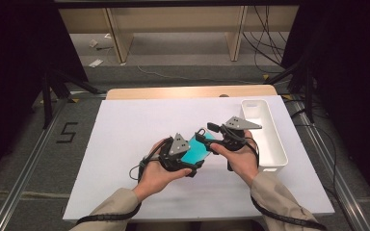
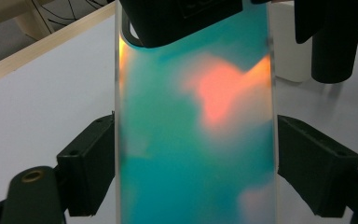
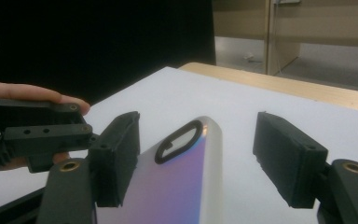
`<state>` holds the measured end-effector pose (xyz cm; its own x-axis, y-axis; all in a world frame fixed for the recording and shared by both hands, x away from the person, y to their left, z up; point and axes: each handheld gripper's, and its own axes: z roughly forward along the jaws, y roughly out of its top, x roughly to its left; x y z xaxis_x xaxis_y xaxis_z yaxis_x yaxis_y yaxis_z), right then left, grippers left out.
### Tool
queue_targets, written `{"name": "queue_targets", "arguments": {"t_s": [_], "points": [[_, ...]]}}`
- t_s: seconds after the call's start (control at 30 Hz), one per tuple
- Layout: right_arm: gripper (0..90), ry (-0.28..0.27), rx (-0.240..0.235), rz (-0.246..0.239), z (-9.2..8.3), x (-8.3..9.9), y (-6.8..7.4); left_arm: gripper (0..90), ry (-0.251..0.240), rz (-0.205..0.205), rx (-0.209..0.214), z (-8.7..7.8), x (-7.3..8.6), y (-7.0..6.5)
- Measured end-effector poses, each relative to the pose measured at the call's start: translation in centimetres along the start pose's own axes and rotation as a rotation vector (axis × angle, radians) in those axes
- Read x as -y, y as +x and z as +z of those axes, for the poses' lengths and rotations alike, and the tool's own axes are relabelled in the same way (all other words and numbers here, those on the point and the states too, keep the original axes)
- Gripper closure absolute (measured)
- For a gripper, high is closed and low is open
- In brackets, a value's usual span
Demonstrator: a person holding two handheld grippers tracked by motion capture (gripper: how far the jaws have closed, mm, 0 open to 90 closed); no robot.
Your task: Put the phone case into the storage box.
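A phone case (image 1: pixel 196 151) with a teal, iridescent sheen is held above the white table (image 1: pixel 125 120), between both hands. My left gripper (image 1: pixel 191 162) is shut on it; its two black pads (image 2: pixel 91 168) press on the case's (image 2: pixel 191 154) long edges. My right gripper (image 1: pixel 211 138) comes in from the right at the case's far end. Its jaws stand open around the end with the oval camera cutout (image 3: pixel 179 140). The right pad (image 3: pixel 284 161) is well clear of the case (image 3: pixel 182 186); the left pad (image 3: pixel 119 158) is close beside its edge.
A long white tray (image 1: pixel 272 144) lies along the table's right side, just beyond my right hand. The table's wooden far edge (image 1: pixel 188 91) borders the floor and cables behind. The left hand's fingers (image 3: pixel 32 93) are near my right gripper's left jaw.
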<state>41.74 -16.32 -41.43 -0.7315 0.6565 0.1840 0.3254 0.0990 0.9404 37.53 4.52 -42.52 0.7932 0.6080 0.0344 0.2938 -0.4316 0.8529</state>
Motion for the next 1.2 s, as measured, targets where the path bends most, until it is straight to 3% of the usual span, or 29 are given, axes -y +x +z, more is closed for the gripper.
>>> {"name": "queue_targets", "arguments": {"t_s": [0.33,0.87,1.2], "points": [[42.6,0.006,-0.014,0.012,0.41,-0.05,0.16,17.2,-0.007,-0.006,0.013,-0.01,-0.02,-0.14],[58.9,0.016,-0.048,0.075,0.62,-0.14,0.0,17.2,-0.017,-0.015,0.007,-0.15,-0.12,-0.08],[67.2,0.012,-0.077,0.145,0.45,-0.26,-0.17,17.1,-0.022,0.005,0.002,0.07,0.1,-0.2]]}}
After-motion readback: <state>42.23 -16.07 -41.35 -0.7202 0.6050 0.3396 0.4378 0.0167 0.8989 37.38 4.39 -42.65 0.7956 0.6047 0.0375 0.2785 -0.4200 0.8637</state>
